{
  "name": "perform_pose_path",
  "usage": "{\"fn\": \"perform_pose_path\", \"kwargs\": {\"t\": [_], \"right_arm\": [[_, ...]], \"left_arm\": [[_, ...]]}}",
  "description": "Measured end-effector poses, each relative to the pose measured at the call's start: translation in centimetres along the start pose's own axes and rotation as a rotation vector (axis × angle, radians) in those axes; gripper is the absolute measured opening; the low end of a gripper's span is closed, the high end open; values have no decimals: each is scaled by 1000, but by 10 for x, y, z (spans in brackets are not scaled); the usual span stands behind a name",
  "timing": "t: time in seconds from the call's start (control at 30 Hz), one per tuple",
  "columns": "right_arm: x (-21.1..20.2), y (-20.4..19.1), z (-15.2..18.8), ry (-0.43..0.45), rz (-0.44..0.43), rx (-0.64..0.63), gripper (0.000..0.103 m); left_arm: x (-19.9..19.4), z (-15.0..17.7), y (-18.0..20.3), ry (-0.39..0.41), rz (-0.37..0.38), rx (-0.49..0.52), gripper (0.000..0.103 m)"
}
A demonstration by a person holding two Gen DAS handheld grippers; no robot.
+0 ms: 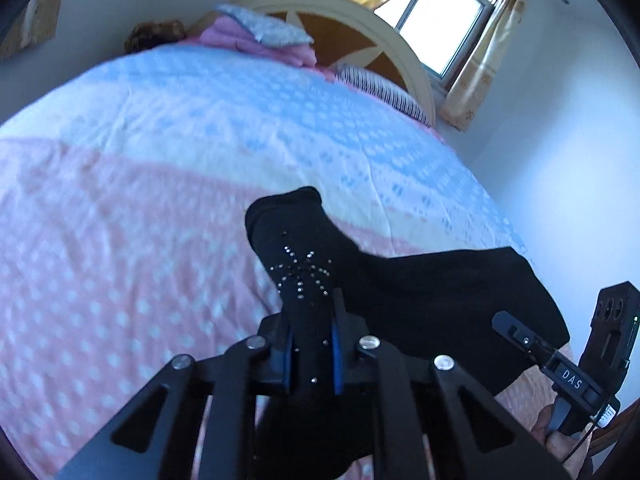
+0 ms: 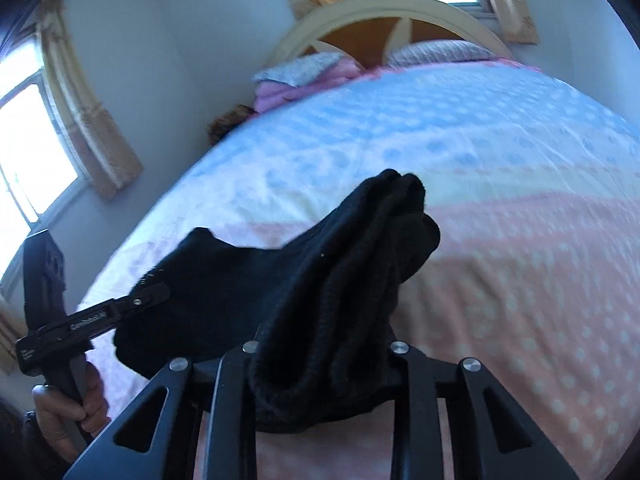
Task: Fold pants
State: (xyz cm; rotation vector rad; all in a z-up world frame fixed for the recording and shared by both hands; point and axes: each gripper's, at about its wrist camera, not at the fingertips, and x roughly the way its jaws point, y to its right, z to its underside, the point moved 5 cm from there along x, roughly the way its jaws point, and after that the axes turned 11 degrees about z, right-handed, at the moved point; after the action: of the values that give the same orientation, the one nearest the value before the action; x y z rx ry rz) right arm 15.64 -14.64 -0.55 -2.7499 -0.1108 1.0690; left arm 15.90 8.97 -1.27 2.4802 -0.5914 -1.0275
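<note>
The black pants (image 1: pixel 420 288) hang between my two grippers above the bed. My left gripper (image 1: pixel 312 320) is shut on one end of them, where a rhinestone star pattern (image 1: pixel 302 272) shows. My right gripper (image 2: pixel 324 344) is shut on the bunched ribbed end of the pants (image 2: pixel 360 264), which covers its fingers. The right gripper also shows at the lower right of the left wrist view (image 1: pixel 516 330). The left gripper also shows at the lower left of the right wrist view (image 2: pixel 148 294). The cloth sags between them.
The bed (image 1: pixel 160 200) has a pink and blue dotted quilt. Pink folded bedding and a grey pillow (image 1: pixel 264 32) lie by the cream headboard (image 1: pixel 400 40), with a striped pillow (image 1: pixel 380 92) beside. Curtained windows (image 2: pixel 28 148) and white walls stand around.
</note>
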Motion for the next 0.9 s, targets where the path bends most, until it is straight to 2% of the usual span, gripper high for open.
{"fn": "perform_pose_path", "kwargs": {"t": [0.1,0.23,0.3,0.37,0.43,0.47,0.5,0.57,0.63,0.73,0.83,0.9], "right_arm": [[3,-43,-7,23,-69,-66,28],[23,-101,-7,22,-189,-105,28],[40,-119,-2,-3,-205,-119,28],[66,-134,9,-58,-207,-135,28],[93,-139,25,-124,-111,-177,32],[103,-138,32,-147,-53,-205,37],[109,-136,37,-161,-32,-212,42],[109,-126,36,-179,-65,-152,48],[106,-120,31,-202,-71,-132,48],[83,-109,25,-144,-52,-105,48],[51,-107,24,-11,67,-145,48],[34,-118,28,84,132,-204,48]], "left_arm": [[-28,-13,-14,47,-51,11,15],[-71,-21,-58,125,-151,-31,15],[-78,-17,-81,124,-206,-49,15],[-77,-4,-106,90,-287,-65,16],[-70,15,-132,31,-320,-110,21],[-67,21,-142,13,-331,-138,34],[-66,31,-154,5,-351,-179,48],[-75,37,-156,52,-361,-193,58],[-83,36,-153,73,-406,-166,66],[-100,37,-152,94,-507,-114,73],[-116,38,-153,131,-567,-121,74],[-121,38,-145,136,-602,-109,74]]}}
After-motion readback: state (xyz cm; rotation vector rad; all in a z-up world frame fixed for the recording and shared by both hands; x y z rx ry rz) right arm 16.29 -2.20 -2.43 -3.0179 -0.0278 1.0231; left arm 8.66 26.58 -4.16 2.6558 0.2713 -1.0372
